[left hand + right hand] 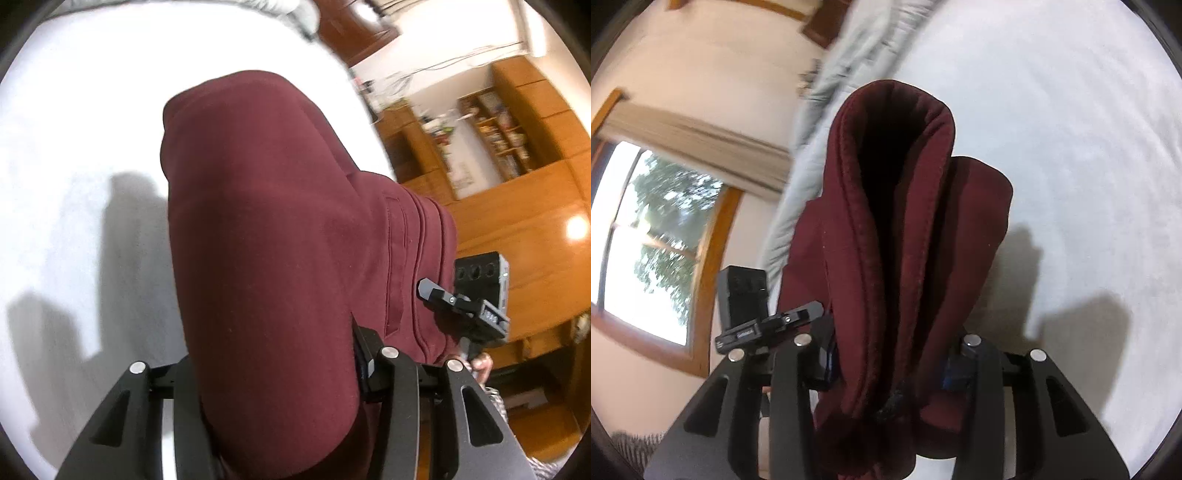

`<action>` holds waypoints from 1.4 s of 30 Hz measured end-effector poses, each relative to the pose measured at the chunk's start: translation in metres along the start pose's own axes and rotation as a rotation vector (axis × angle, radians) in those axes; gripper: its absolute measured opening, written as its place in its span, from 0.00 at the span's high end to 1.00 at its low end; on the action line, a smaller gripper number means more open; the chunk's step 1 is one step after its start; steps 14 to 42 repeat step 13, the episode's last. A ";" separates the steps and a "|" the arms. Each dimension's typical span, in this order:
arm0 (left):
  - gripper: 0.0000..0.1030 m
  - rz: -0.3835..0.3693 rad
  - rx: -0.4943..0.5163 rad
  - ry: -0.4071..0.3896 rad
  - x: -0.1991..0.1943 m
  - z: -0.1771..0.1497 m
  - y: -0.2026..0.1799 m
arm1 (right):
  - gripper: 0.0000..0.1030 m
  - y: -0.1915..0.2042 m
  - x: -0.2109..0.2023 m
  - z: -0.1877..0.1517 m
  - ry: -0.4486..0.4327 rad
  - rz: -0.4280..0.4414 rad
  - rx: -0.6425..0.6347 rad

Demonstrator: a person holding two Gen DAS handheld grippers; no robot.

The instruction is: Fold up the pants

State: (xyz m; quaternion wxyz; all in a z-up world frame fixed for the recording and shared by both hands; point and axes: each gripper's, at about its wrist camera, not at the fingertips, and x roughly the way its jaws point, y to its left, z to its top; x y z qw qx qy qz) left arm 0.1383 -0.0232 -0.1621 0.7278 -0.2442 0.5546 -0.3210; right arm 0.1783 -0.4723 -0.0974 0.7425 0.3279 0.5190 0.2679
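Maroon sweatpants [273, 229] hang folded from both grippers above a white bed [81, 122]. In the left wrist view the cloth fills the middle and my left gripper [280, 373] is shut on its near edge. The right gripper [476, 295] shows at the right, beside the waistband seam. In the right wrist view the pants [897, 236] hang as a doubled bundle with an open fold on top. My right gripper [890, 369] is shut on the bunched cloth. The left gripper [764, 325] shows at the left beside the pants.
The white bed sheet [1071, 129] lies below, with gripper shadows on it. A grey quilt [831, 92] is bunched at the bed's far edge. Wooden shelves and cabinets [517, 155] stand beyond the bed. A window [646, 236] is in the wall.
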 end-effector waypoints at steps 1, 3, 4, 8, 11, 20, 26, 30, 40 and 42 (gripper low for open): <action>0.53 0.032 -0.018 0.028 0.008 0.003 0.016 | 0.60 -0.015 0.011 0.002 0.023 -0.027 0.037; 0.46 0.107 -0.050 0.098 0.029 0.003 0.039 | 0.52 -0.044 0.033 -0.007 0.078 -0.127 0.100; 0.39 0.135 -0.051 0.112 0.038 0.000 0.046 | 0.43 -0.054 0.038 -0.009 0.085 -0.171 0.100; 0.29 0.126 -0.041 0.108 0.037 -0.005 0.053 | 0.37 -0.065 0.030 -0.023 0.045 -0.128 0.130; 0.23 0.193 -0.021 0.099 0.021 -0.009 0.049 | 0.30 -0.053 0.013 -0.025 0.031 -0.200 0.075; 0.25 0.257 0.004 0.047 0.001 -0.011 0.038 | 0.33 -0.042 -0.011 -0.033 -0.004 -0.257 0.048; 0.25 0.257 0.004 0.047 0.001 -0.011 0.038 | 0.33 -0.042 -0.011 -0.033 -0.004 -0.257 0.048; 0.25 0.257 0.004 0.047 0.001 -0.011 0.038 | 0.33 -0.042 -0.011 -0.033 -0.004 -0.257 0.048; 0.25 0.257 0.004 0.047 0.001 -0.011 0.038 | 0.33 -0.042 -0.011 -0.033 -0.004 -0.257 0.048; 0.25 0.257 0.004 0.047 0.001 -0.011 0.038 | 0.33 -0.042 -0.011 -0.033 -0.004 -0.257 0.048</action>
